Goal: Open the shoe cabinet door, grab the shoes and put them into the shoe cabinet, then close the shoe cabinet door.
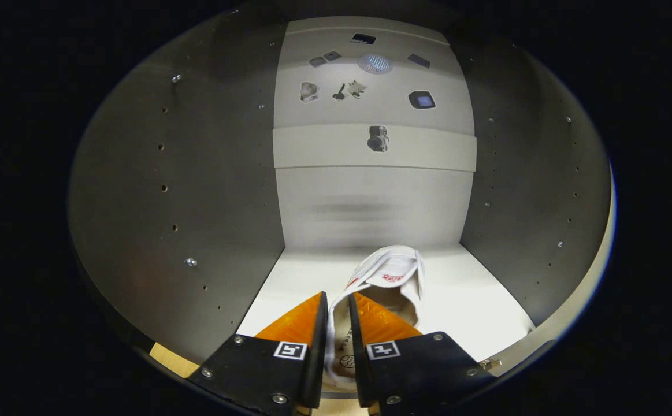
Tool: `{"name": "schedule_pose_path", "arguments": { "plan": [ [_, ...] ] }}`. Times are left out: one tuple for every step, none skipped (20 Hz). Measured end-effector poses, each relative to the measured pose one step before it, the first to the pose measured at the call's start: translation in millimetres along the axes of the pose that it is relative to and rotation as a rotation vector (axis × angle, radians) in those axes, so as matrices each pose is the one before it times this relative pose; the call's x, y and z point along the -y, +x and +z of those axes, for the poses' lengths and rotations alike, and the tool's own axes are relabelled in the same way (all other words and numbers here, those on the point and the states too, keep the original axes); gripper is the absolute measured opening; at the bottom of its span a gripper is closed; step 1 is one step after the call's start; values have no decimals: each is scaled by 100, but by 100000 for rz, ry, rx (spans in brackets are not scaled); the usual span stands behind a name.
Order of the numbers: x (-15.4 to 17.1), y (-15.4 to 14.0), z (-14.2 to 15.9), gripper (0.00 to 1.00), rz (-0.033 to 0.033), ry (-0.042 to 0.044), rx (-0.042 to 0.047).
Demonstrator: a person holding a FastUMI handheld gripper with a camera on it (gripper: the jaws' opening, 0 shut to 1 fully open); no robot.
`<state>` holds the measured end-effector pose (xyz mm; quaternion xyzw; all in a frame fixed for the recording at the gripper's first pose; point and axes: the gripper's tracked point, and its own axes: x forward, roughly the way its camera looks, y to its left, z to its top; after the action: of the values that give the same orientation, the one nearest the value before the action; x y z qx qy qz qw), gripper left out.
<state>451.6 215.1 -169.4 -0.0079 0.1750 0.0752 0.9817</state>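
I am looking into the open shoe cabinet [197, 190]. A white shoe [390, 274] with a red mark on its tongue rests on the cabinet's white bottom shelf [474, 306], toe pointing toward the back wall. My gripper [338, 303] is shut on the shoe's heel-side rim: one finger sits outside the shoe, the other inside its opening, with the white edge pinched between them. The shoe's heel is hidden behind the fingers.
Dark side walls with rows of small holes and screws stand left and right of the shelf. The pale back wall [373, 202] has a horizontal band and several small cut-outs higher up. A door edge [593, 283] shows at the right.
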Motion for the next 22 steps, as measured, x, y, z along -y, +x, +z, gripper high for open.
{"name": "schedule_pose_path", "arguments": {
  "plan": [
    [-42, -170, 34, 26, -251, 50, 285],
    [-90, -92, 153, 26, 21, 121, 539],
    [-48, -219, 379, 28, 52, 277, 1145],
    [9, -173, 350, 29, -162, 380, 1306],
    [-37, -247, 286, 31, 357, 527, 763],
    [22, -369, 317, 32, -123, 558, 788],
    [-21, -298, 414, 34, 306, 655, 1365],
    [43, -511, 470, 35, 208, 422, 1555],
    [-128, -826, 618, 39, 139, 209, 1709],
    [-55, -692, 512, 41, 303, 182, 1620],
    [-50, -815, 398, 46, 332, -23, 1211],
    [-77, -827, 397, 48, 418, 6, 1225],
    [-78, -936, 478, 51, 93, 19, 1067],
    [-109, -998, 507, 53, 414, 138, 1423],
    [-96, -1053, 493, 59, 318, 11, 1348],
    [17, -1092, 561, 61, -13, 4, 1529],
    [33, -1137, 458, 65, -204, 65, 1138],
    [62, -1100, 496, 69, -337, 326, 1018],
    [1, -1190, 428, 74, 8, 680, 1116],
    [-55, -1259, 462, 76, 11, 835, 1135],
    [73, -1318, 406, 80, -134, 675, 1269],
    [101, -1576, 382, 81, -193, 321, 1176]
  ]
}}
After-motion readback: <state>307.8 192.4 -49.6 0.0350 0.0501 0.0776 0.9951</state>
